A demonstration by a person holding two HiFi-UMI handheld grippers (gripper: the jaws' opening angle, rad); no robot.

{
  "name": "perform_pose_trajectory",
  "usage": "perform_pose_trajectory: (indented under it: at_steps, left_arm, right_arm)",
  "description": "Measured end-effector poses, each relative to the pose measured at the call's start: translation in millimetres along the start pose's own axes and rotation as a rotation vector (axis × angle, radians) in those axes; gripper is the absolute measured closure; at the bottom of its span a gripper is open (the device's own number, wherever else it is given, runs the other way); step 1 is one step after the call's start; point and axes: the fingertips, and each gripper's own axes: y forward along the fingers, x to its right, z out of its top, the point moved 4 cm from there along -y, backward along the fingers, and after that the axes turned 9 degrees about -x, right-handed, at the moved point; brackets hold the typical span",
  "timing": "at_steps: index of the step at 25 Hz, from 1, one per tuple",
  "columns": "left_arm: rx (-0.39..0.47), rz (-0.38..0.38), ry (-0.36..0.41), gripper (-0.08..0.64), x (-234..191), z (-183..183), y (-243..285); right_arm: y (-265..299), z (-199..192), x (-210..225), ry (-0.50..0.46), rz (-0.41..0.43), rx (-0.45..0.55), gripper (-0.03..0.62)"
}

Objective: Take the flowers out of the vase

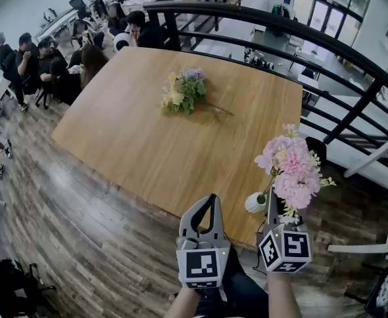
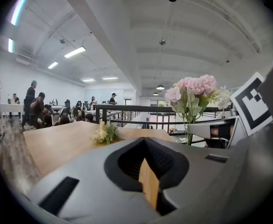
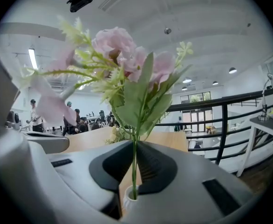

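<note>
A pink bouquet (image 1: 292, 171) rises from a small white vase (image 1: 254, 203) at the table's near right edge. My right gripper (image 1: 272, 201) is shut on its green stem (image 3: 135, 167) just above the vase mouth (image 3: 128, 199), and the stem's lower end is still inside the vase. The pink blooms (image 3: 122, 50) fill the top of the right gripper view. My left gripper (image 1: 212, 199) hovers just left of the vase at the table's near edge, shut with nothing in it (image 2: 146, 160). A second bunch of yellow and purple flowers (image 1: 184, 91) lies flat on the table.
The wooden table (image 1: 147, 144) stretches away from me. A black railing (image 1: 326, 52) runs behind and to the right of it. Several people (image 1: 48, 61) sit at desks at the far left. Wood plank floor (image 1: 81, 244) lies below the table's near edge.
</note>
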Motion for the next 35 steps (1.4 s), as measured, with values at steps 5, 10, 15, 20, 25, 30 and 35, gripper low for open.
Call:
perform_pose_trajectory:
  at_steps: [5, 10, 15, 20, 25, 30, 35]
  left_arm:
    - [0.044, 0.009, 0.011, 0.528, 0, 13, -1]
    - [0.047, 0.013, -0.002, 0.528, 0, 26, -4]
    - [0.106, 0.009, 0.023, 0.526, 3, 39, -3]
    - [0.131, 0.008, 0.024, 0.528, 3, 47, -6]
    - [0.149, 0.027, 0.020, 0.526, -3, 52, -11]
    - [0.153, 0.063, 0.010, 0.526, -16, 50, -19]
    - [0.150, 0.124, -0.007, 0.526, -38, 45, -33]
  right_arm:
    - [-3, 10, -2, -0.006, 0.011, 0.012, 0.561]
    - [-7, 27, -3, -0.024, 0.021, 0.043, 0.561]
    - [-15, 48, -3, -0.040, 0.030, 0.087, 0.561]
    - [-22, 65, -6, -0.047, 0.039, 0.128, 0.561]
    - [-24, 79, -17, -0.048, 0.077, 0.159, 0.561]
    - [-18, 80, -37, -0.059, 0.132, 0.159, 0.561]
    - [-9, 71, -68, -0.080, 0.206, 0.131, 0.561]
